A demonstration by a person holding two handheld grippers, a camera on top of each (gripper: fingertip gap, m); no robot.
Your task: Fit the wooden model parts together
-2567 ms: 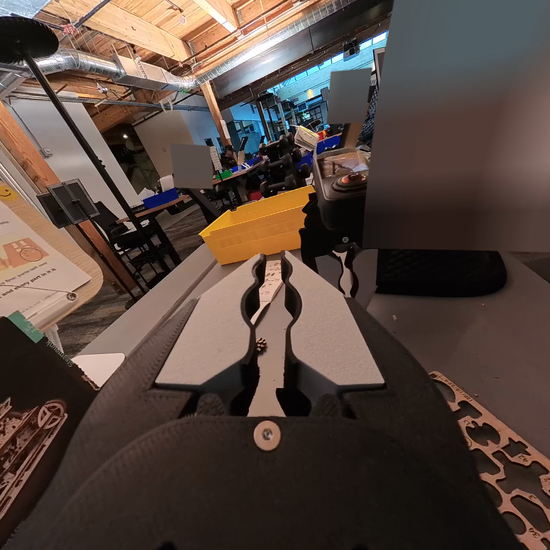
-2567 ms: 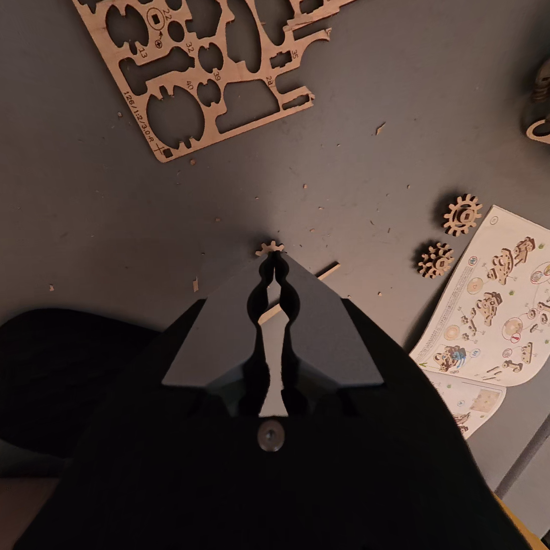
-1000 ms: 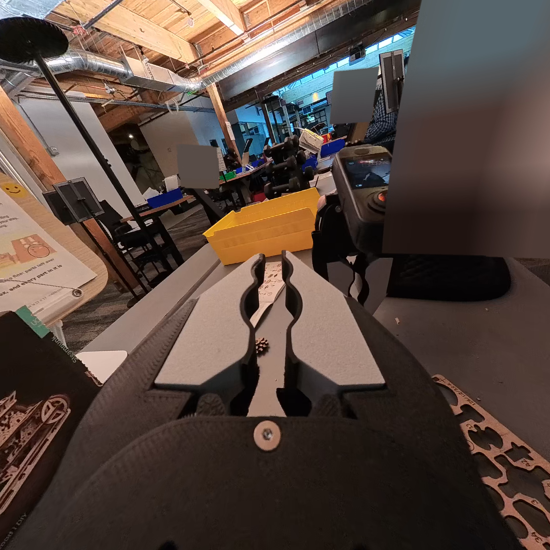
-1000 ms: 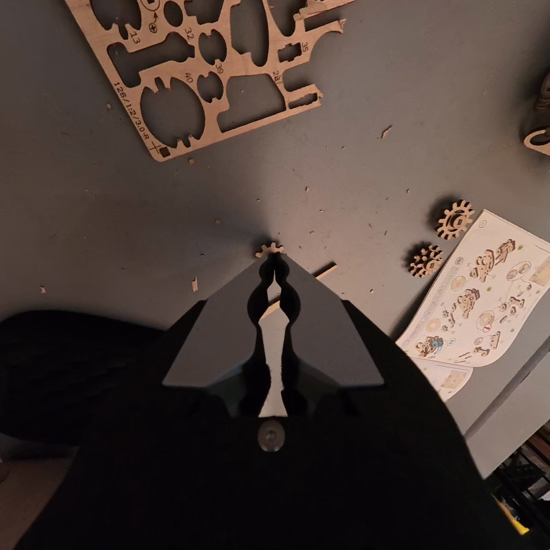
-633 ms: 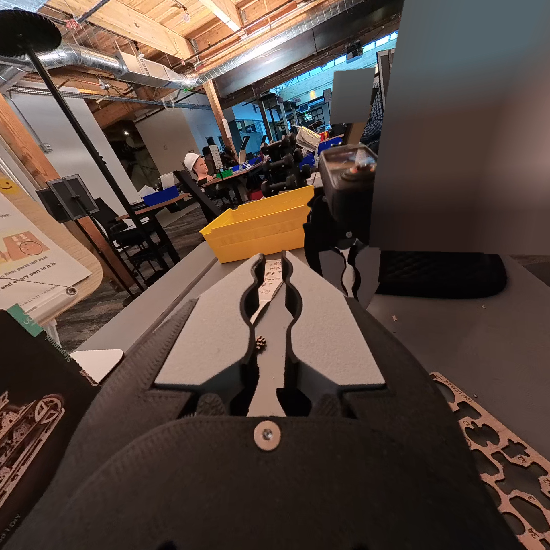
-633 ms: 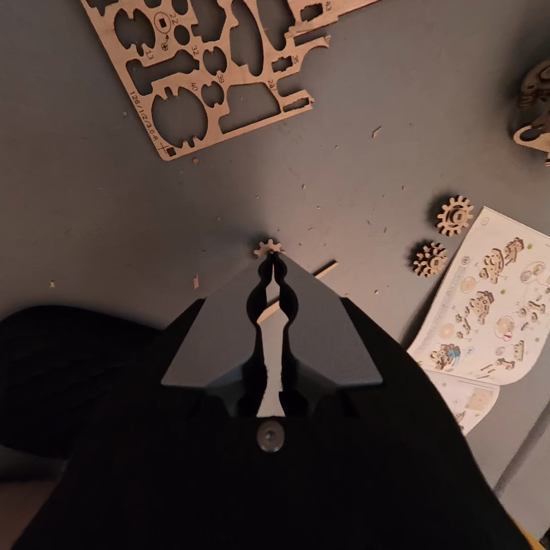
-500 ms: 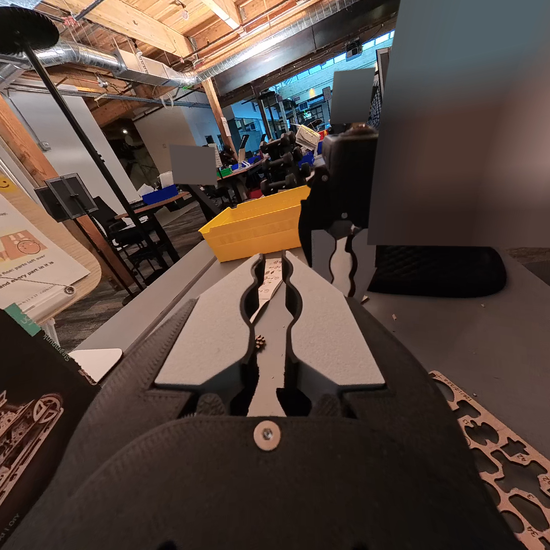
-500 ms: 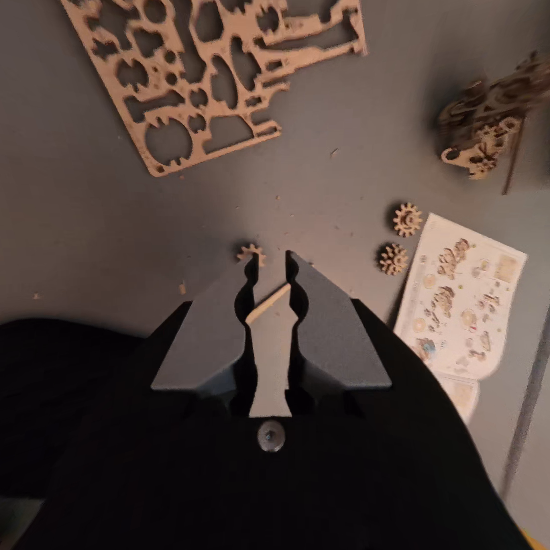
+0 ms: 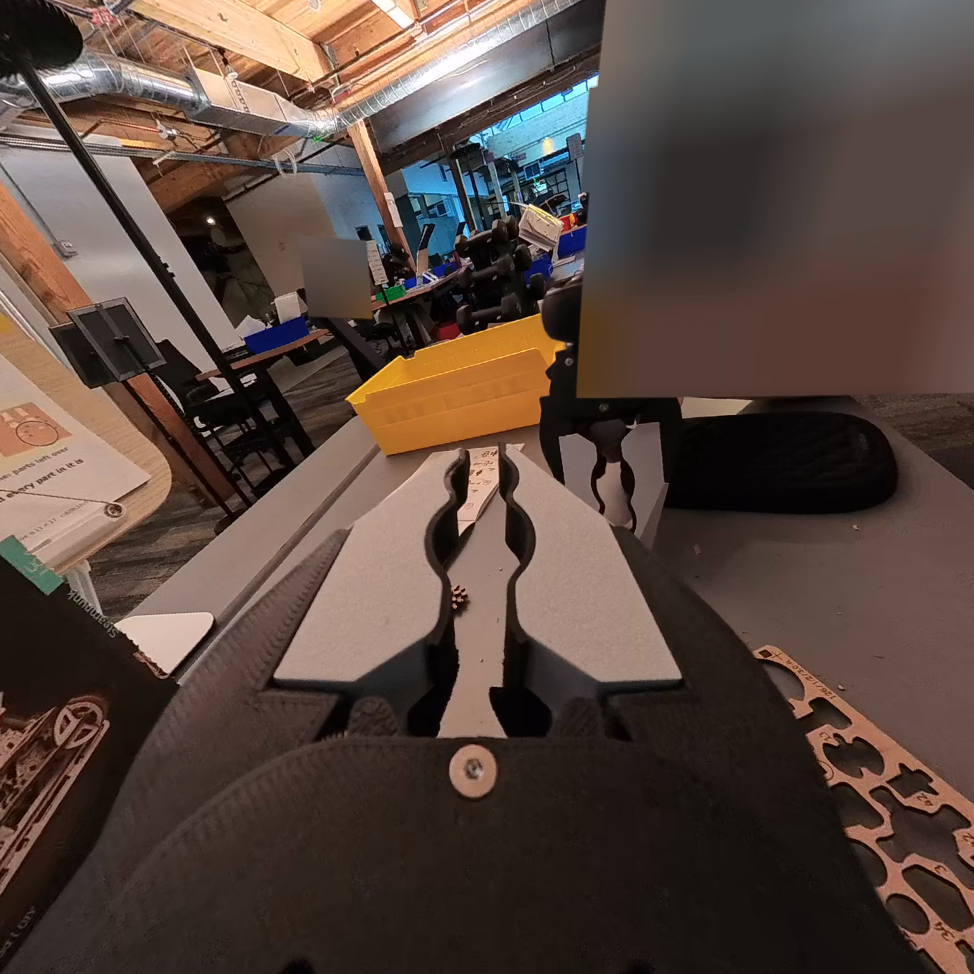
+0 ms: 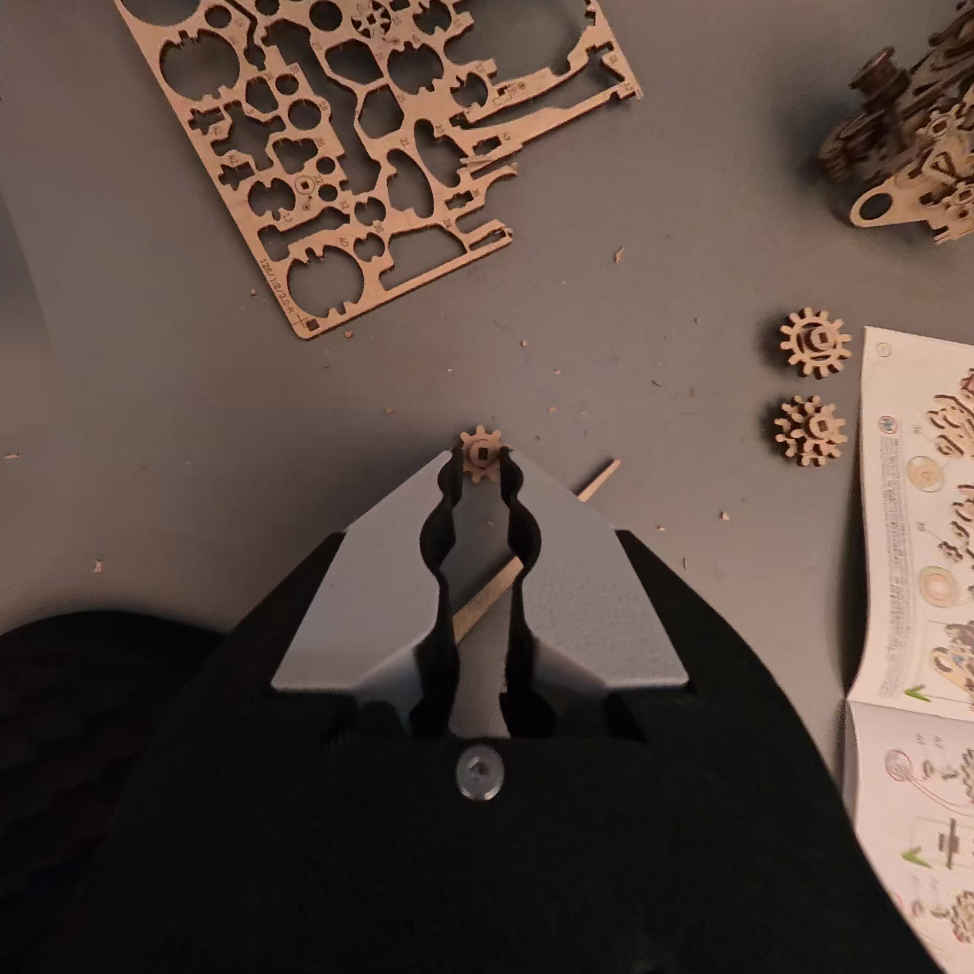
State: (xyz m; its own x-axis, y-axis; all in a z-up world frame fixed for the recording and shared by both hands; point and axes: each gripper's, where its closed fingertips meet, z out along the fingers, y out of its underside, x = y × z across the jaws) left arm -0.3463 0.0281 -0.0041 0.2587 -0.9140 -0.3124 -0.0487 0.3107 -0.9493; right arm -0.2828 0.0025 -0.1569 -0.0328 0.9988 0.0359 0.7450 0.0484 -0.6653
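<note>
In the right wrist view, a small wooden gear (image 10: 479,454) lies flat on the grey table (image 10: 158,421). My right gripper (image 10: 480,457) points down at it. Its jaws stand partly open on either side of the gear, a little wider than it. A thin wooden stick (image 10: 598,479) runs under the right finger. Two larger gears (image 10: 814,342) (image 10: 809,431) lie to the right. My left gripper (image 9: 484,458) is low over the table, slightly open and empty. A gear (image 9: 459,596) lies on the table in its gap. The right gripper (image 9: 614,506) also shows beyond it.
A punched-out wooden parts sheet (image 10: 369,158) lies at the back. A partly built wooden model (image 10: 917,137) is at the far right. A paper instruction sheet (image 10: 922,527) is on the right. The left wrist view shows a yellow bin (image 9: 458,400), a black pad (image 9: 780,464) and a dark box (image 9: 52,738). One gripper's finger ends stand about 15 cm off the other's. The left gripper is farther from the thin wooden stick (image 10: 598,479), some 15 cm, than the right, some 4 cm.
The right gripper held the small gear edge-on, then opened and let it go. It has shifted left and now straddles the gear lying flat. The left gripper has hardly moved.
</note>
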